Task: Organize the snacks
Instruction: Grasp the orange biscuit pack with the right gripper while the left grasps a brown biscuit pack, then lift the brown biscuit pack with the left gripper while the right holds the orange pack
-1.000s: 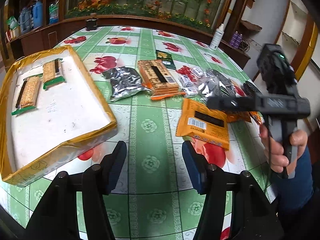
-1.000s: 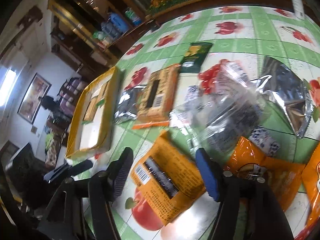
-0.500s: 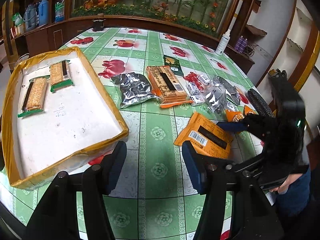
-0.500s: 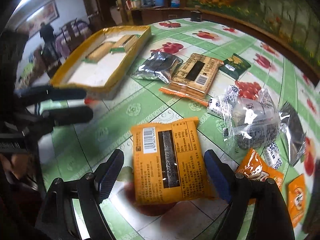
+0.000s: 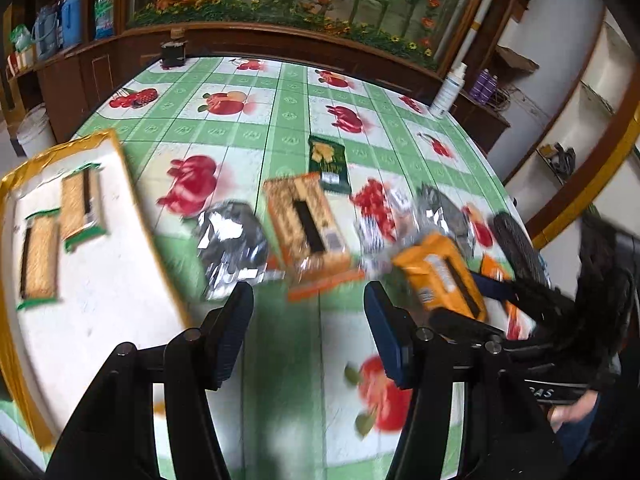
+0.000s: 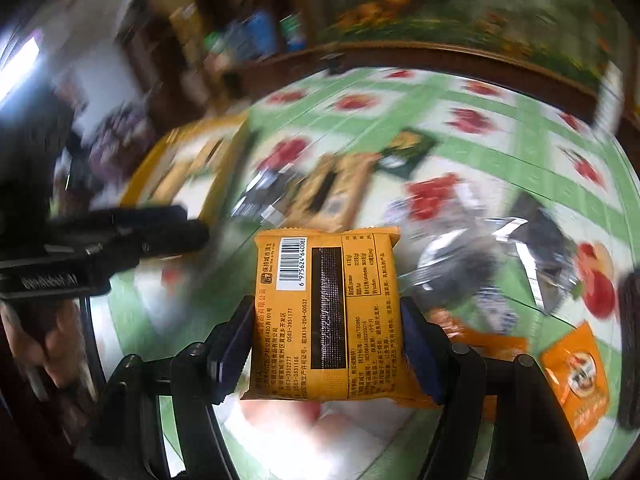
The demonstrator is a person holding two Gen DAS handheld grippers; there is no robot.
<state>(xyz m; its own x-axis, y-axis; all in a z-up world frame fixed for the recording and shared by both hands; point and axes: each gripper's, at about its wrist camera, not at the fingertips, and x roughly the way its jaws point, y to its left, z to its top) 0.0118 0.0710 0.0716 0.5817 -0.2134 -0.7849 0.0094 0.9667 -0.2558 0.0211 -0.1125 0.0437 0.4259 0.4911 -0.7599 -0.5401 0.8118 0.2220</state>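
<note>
Right gripper (image 6: 326,344) has just clamped the orange snack pack (image 6: 326,312); two cracker packs (image 5: 60,232) sit in the yellow-rimmed tray (image 5: 132,200) on the fruit-print tablecloth (image 5: 288,120).

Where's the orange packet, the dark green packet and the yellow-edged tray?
orange snack packet (image 6: 326,312): right wrist view, barcode side.
dark green snack packet (image 5: 328,162): left wrist view, middle.
yellow-edged white tray (image 5: 132,188): left wrist view, right rim.

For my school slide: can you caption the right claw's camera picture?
Right claw clamped on an orange snack packet, lifted above the fruit-print table.
</note>
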